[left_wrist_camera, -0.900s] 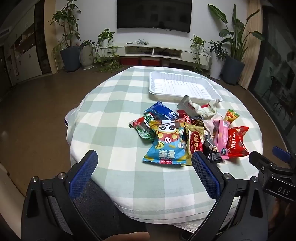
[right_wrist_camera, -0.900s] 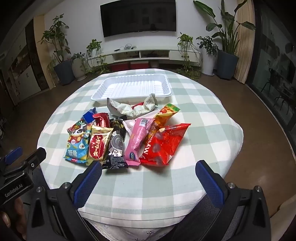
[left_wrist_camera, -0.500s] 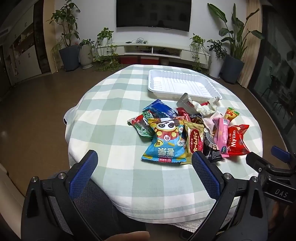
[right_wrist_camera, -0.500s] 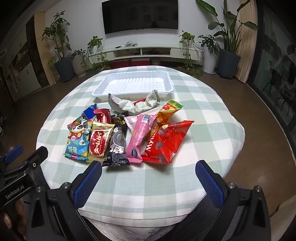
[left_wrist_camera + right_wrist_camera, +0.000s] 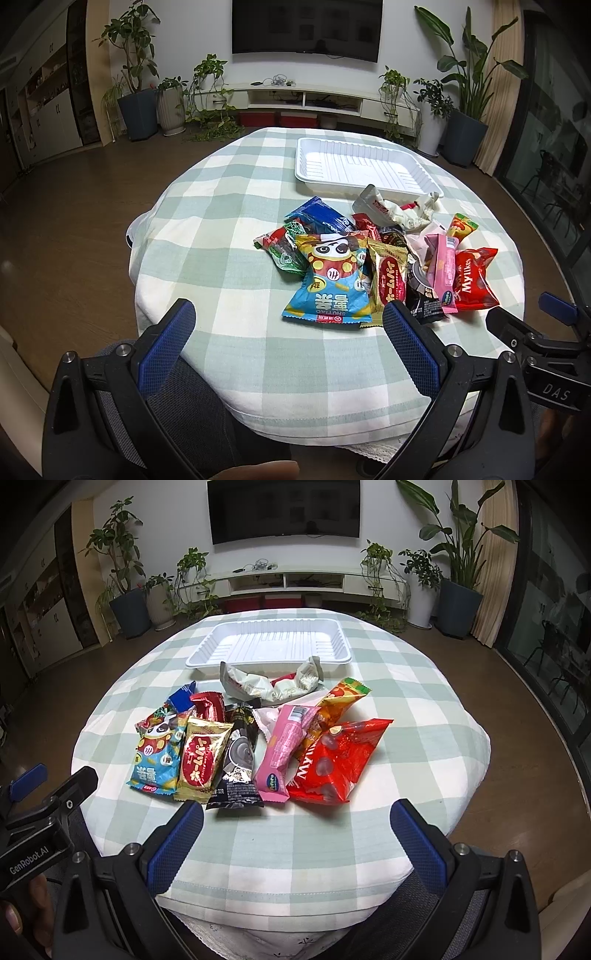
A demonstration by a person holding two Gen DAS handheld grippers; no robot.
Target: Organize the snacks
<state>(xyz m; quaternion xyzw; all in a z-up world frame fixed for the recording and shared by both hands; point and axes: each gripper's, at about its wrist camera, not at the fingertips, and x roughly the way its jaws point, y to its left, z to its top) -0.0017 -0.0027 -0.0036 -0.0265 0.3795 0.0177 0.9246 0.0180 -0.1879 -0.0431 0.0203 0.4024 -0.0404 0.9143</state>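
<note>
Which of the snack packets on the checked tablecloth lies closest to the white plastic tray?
The crumpled silver-white foil packet. It rests against the near rim of the white plastic tray, while the colourful packets, like the red one, lie nearer the camera.

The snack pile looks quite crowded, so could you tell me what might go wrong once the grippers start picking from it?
The packets overlap: pulling the panda bag may drag the gold packet beside it. The crumpled white wrapper lies against the white tray and could snag on its rim. The red Mylikes bag looks slippery and puffy, so it may slip from wide-open jaws.
</note>
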